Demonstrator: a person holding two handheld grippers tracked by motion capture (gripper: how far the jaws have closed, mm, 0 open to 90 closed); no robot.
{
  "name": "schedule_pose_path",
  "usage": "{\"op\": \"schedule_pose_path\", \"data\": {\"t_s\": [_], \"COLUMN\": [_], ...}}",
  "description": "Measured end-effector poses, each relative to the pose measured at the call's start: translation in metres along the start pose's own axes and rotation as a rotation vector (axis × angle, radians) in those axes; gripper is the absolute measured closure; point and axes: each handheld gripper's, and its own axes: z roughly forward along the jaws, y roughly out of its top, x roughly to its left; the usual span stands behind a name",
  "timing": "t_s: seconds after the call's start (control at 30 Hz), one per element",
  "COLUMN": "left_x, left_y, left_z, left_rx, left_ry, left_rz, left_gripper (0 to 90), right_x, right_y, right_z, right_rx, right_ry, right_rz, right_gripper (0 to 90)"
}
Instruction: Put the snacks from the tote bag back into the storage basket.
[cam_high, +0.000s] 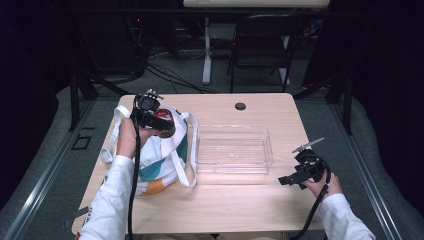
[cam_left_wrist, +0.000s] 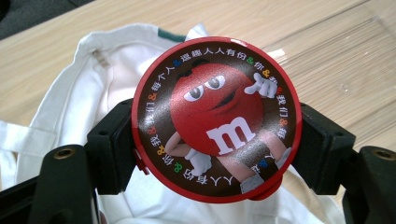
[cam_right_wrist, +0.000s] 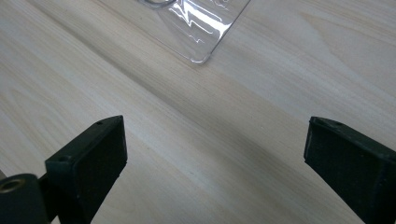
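Observation:
My left gripper (cam_high: 161, 124) is shut on a round red candy tin (cam_left_wrist: 217, 119) with a cartoon red figure and an "m" on its lid; both black pads press its rim. It hangs above the mouth of a white cloth tote bag (cam_high: 160, 157) with green and orange patches, at the table's left. In the high view the tin (cam_high: 165, 120) shows as a red spot over the bag. A clear plastic tray (cam_high: 234, 149) lies in the middle of the table. My right gripper (cam_high: 291, 179) rests low at the right, its jaws wide apart over bare wood with nothing between them.
The light wooden table (cam_high: 235, 200) has a dark round hole (cam_high: 240, 106) near its far edge. The bag's white straps (cam_high: 192, 150) trail toward the tray. A corner of the tray (cam_right_wrist: 196, 23) lies ahead of my right gripper. A black chair (cam_high: 262, 45) stands beyond the table.

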Motion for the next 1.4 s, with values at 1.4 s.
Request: {"op": "schedule_pose_path", "data": {"t_s": [1.4], "left_x": [-0.052], "left_y": [0.032], "left_z": [0.013], "left_rx": [-0.031], "left_ry": [-0.087], "left_rz": [0.078], "left_gripper": [25.8], "right_x": [-0.001], "right_y": [-0.001], "right_z": [0.000], "right_rx": [0.013], "right_ry": [0.006], "right_rz": [0.002], "right_gripper": [5.6]}}
